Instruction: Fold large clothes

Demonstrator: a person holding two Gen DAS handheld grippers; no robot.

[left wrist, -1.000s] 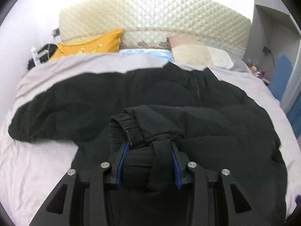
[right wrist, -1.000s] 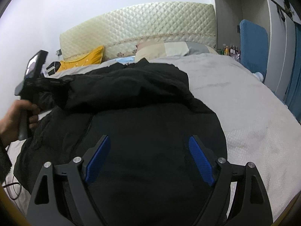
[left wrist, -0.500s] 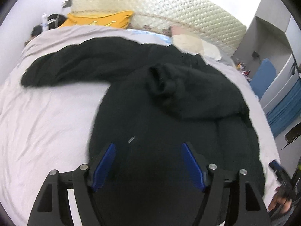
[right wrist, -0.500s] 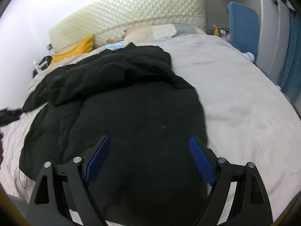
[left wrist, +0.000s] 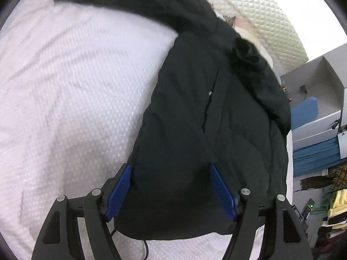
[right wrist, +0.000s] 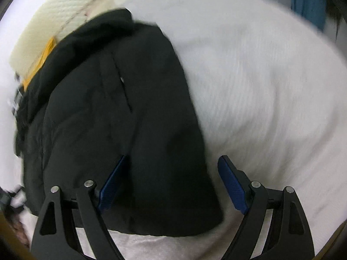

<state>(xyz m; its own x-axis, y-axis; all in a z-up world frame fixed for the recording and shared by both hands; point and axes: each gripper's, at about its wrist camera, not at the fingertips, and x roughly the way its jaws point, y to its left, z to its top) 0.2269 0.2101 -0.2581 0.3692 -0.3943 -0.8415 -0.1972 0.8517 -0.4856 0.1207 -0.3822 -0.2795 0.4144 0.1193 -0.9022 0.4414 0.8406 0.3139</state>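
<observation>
A large black padded jacket (left wrist: 206,117) lies on the white bed, one sleeve folded across its chest and the other stretched out at the top left. It also shows in the right wrist view (right wrist: 121,112). My left gripper (left wrist: 171,173) is open and empty, hovering over the jacket's bottom hem at its left corner. My right gripper (right wrist: 175,164) is open and empty over the hem's right corner, one finger above the jacket and the other above the bedsheet. Both views are blurred.
The white bedsheet (left wrist: 65,99) spreads left of the jacket and right of it (right wrist: 260,82). A quilted cream headboard (left wrist: 260,10) and a yellow pillow (right wrist: 45,52) lie beyond. Grey shelving and a blue cushion (left wrist: 305,112) stand at the right. A thin cable (left wrist: 145,247) runs by the hem.
My left gripper let go of the sleeve, opened and dropped back to the jacket's bottom hem. My right gripper stayed open and swung down to the hem's right corner.
</observation>
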